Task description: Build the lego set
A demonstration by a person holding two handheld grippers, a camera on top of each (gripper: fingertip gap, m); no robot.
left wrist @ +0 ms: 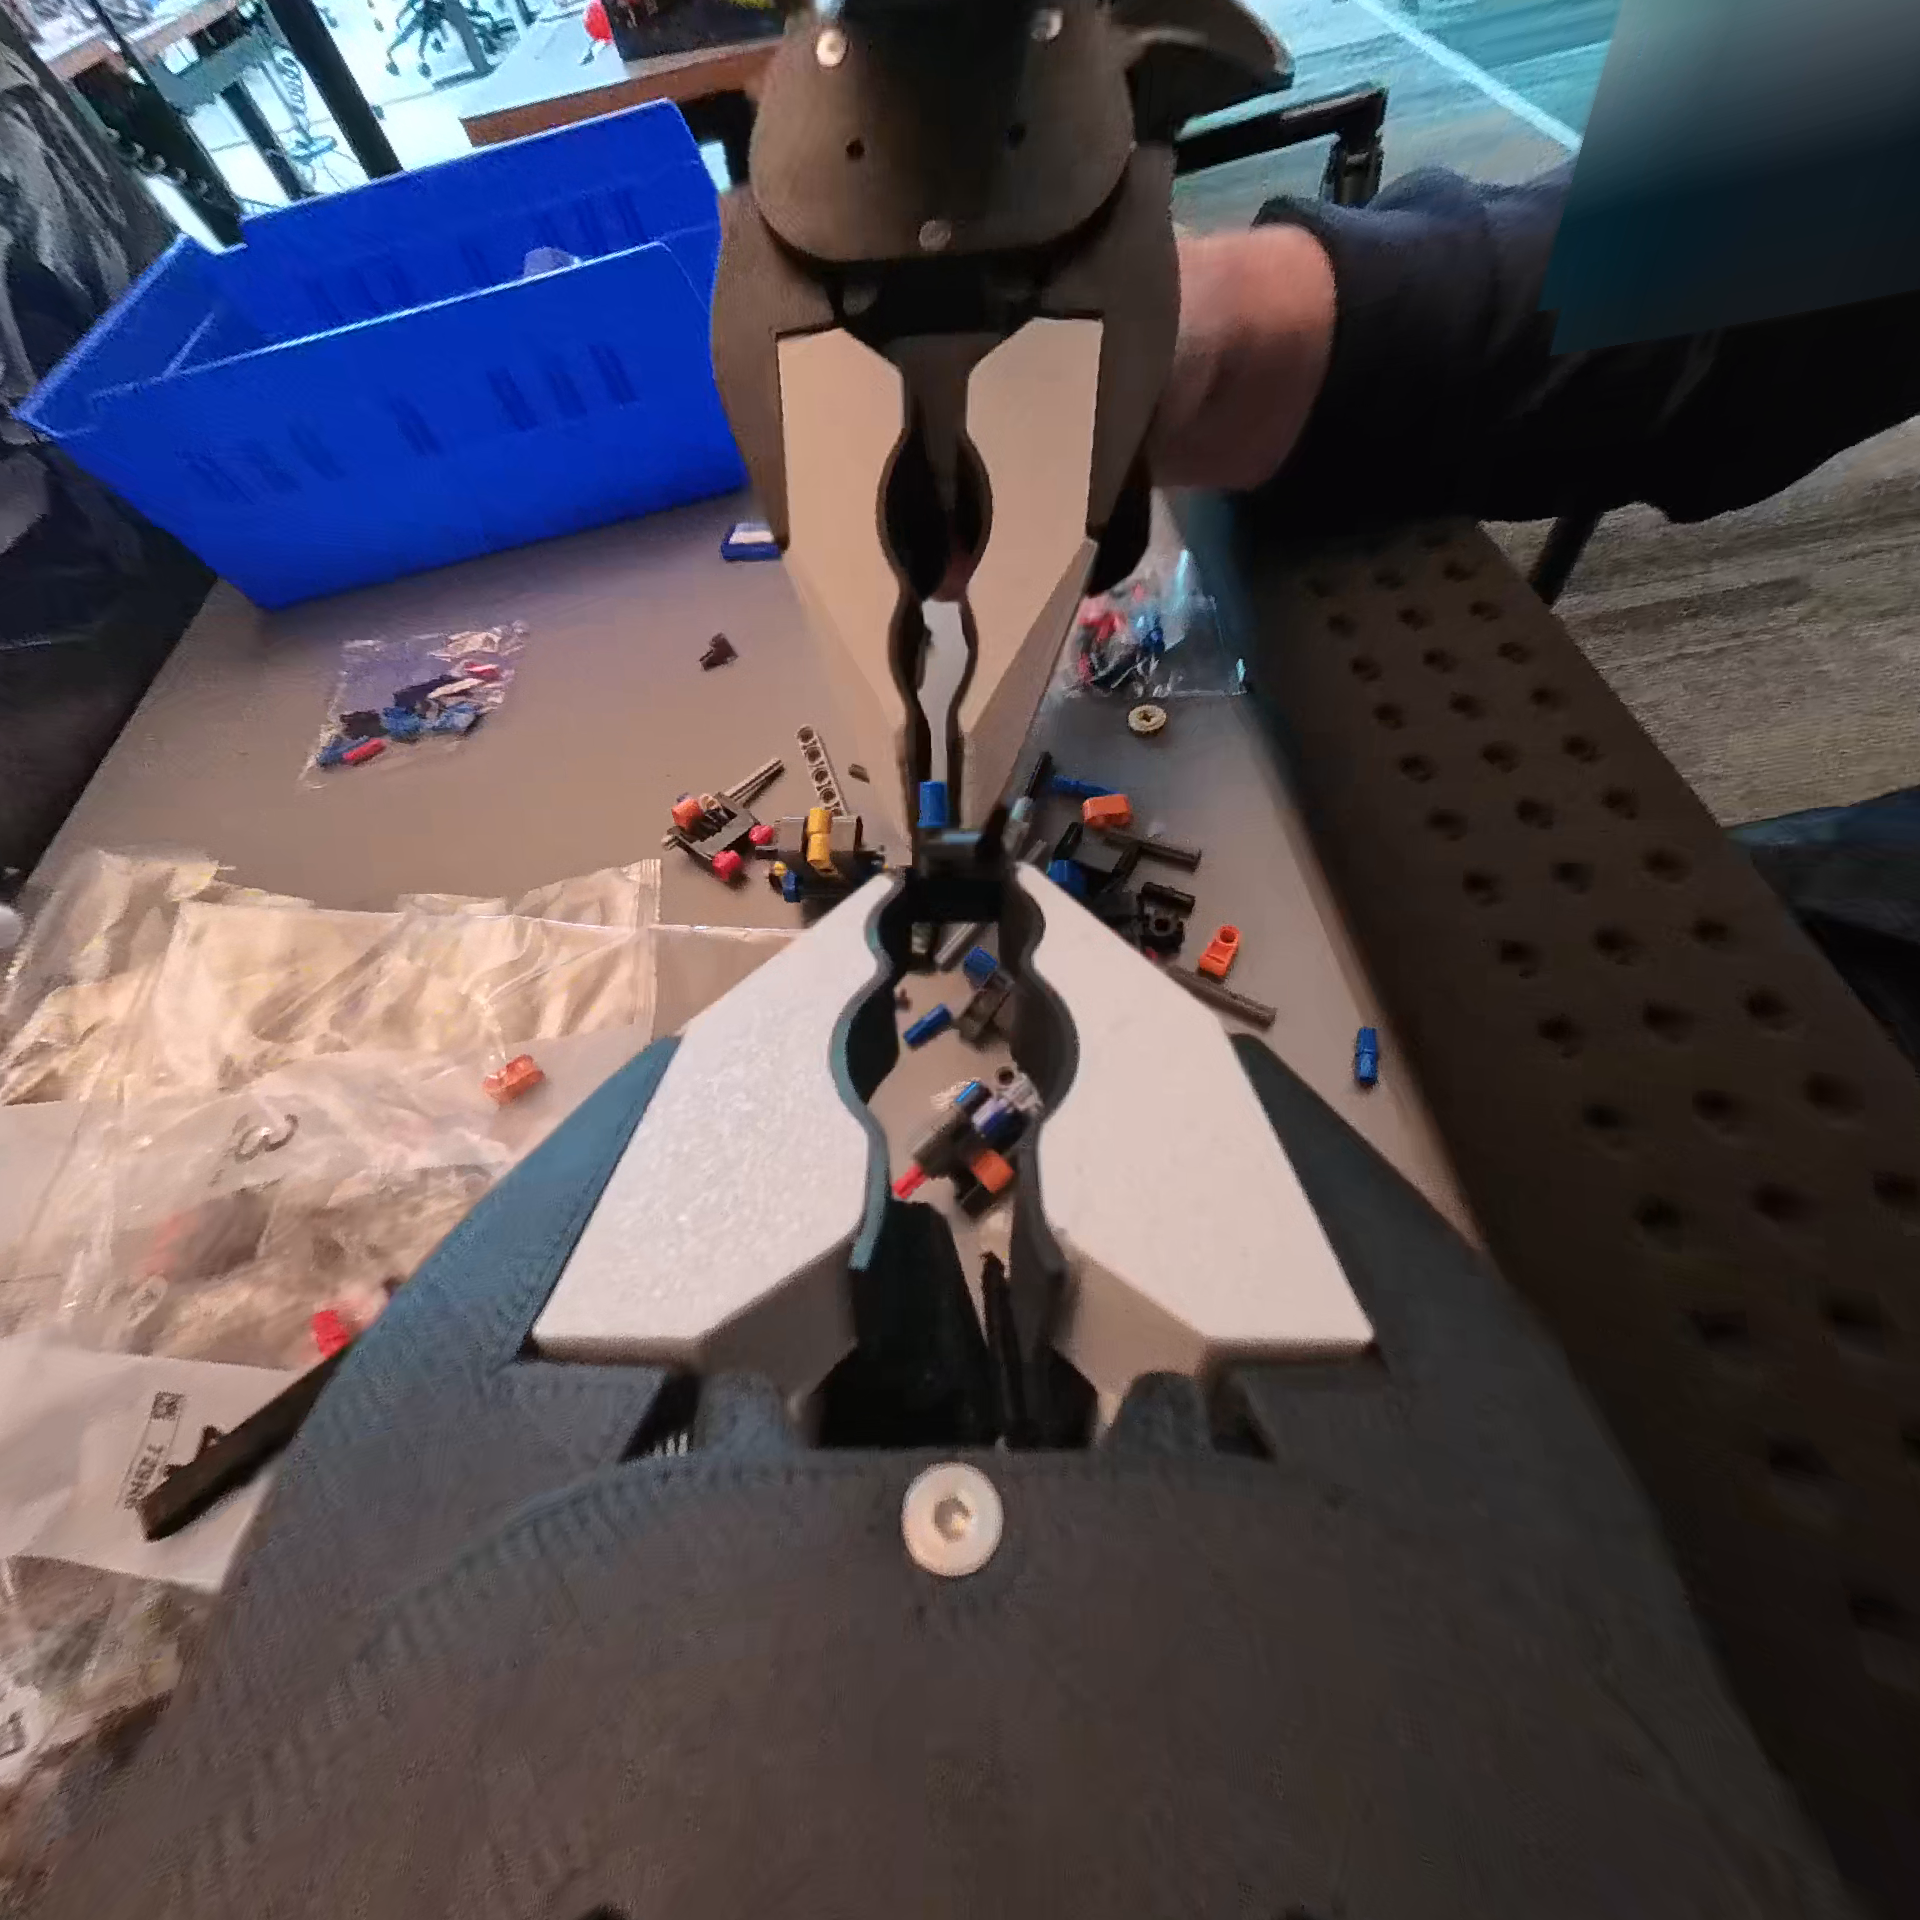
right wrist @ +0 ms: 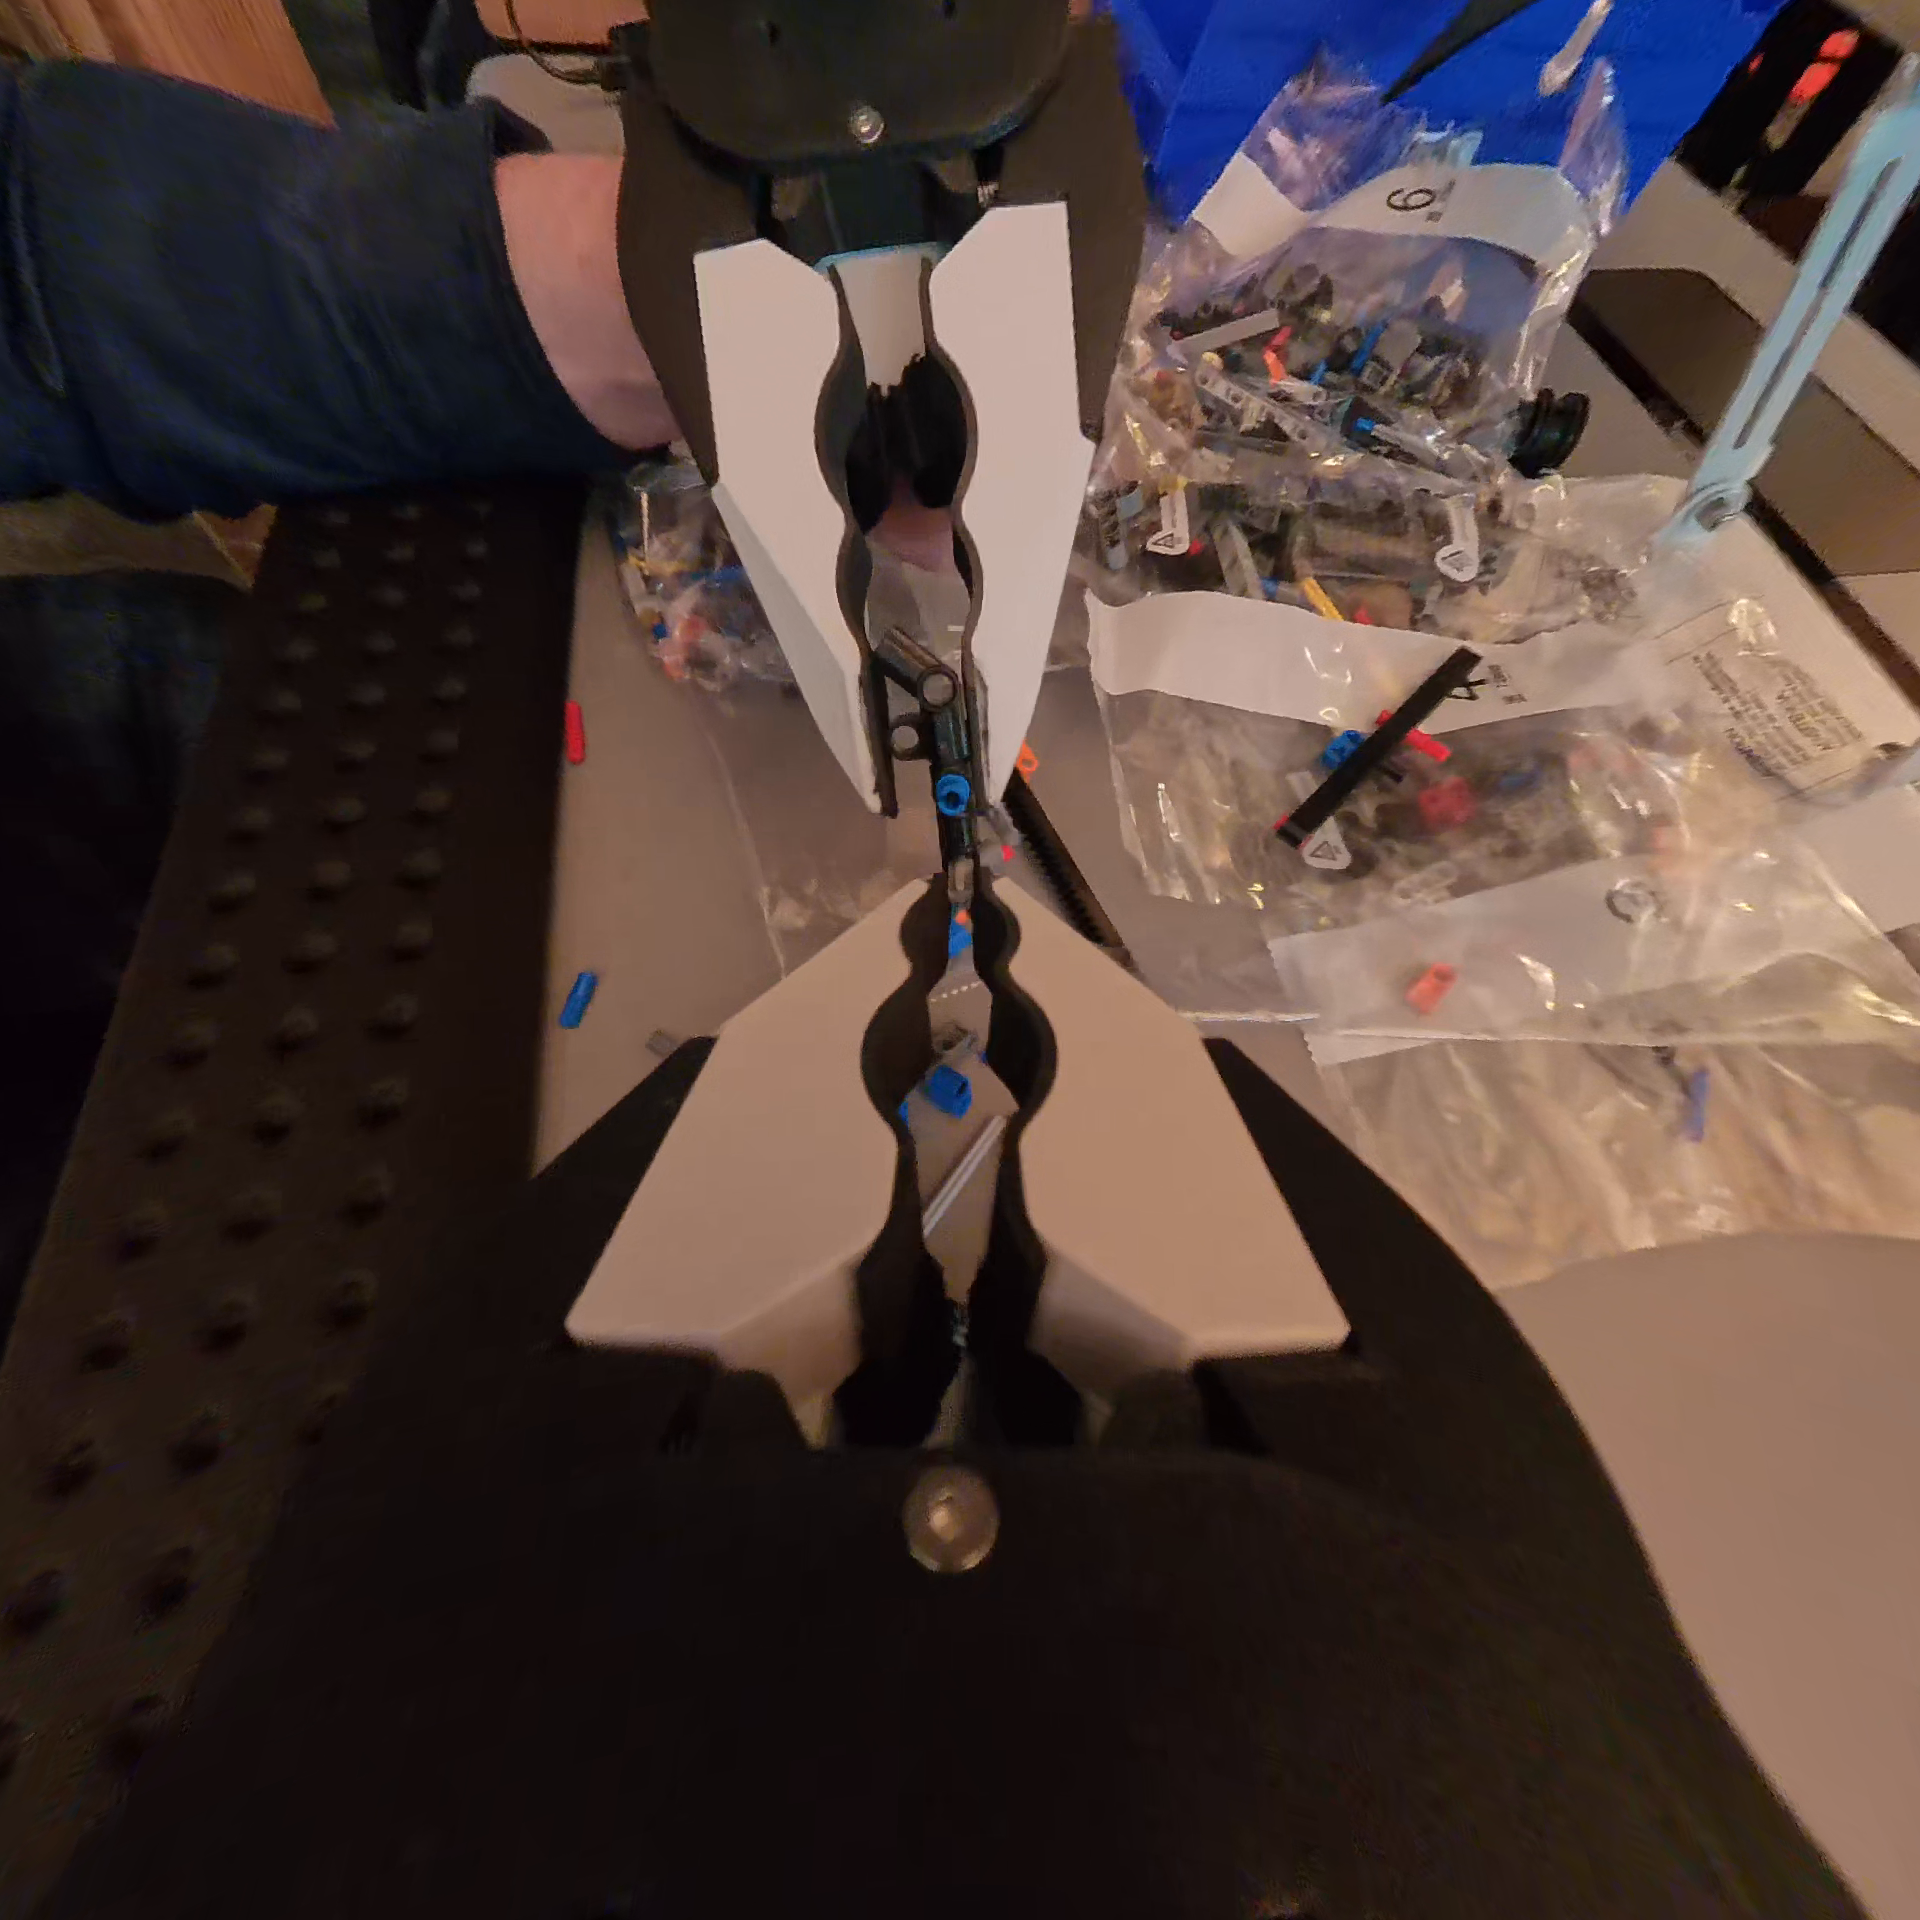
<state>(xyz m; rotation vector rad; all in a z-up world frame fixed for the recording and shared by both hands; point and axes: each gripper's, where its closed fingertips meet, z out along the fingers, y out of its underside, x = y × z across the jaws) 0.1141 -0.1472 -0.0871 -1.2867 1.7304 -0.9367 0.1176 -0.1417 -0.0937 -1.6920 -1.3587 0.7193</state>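
- Grey bench [left wrist: 582,665] bounded on the right, in the left wrist view, by a dark perforated strip [left wrist: 1621,935] running near to far; same strip on the left side in the right wrist view.
- Blue bin [left wrist: 416,384] at the far left of the bench, well apart from the work spot.
- Clear parts bags [left wrist: 312,1018] spread over the near left; 2 small sealed bags farther off, 1 at left [left wrist: 416,696] and 1 beside the right gripper [left wrist: 1153,634].
- Bare bench between the blue bin and the loose pieces [left wrist: 1132,883]; little free room around the grippers themselves, with pins and connectors scattered beneath and on both sides.
- Left gripper [left wrist: 951,888] near, right gripper [left wrist: 940,821] far, tips facing and almost meeting above the loose pieces.
- Small lego assembly [right wrist: 951,800] held in the air between the 2 tips: thin black beam and connector pieces, grey bit at 1 end, blue pin [right wrist: 950,795] partway along.
- Left fingers clamped on the black end of the assembly; right fingers closed together on its other end.
- Person's hand [left wrist: 1247,364] in a dark sleeve behind the right gripper.
- Black toothed strip [right wrist: 1377,743] lying across a bag at the right in the right wrist view.
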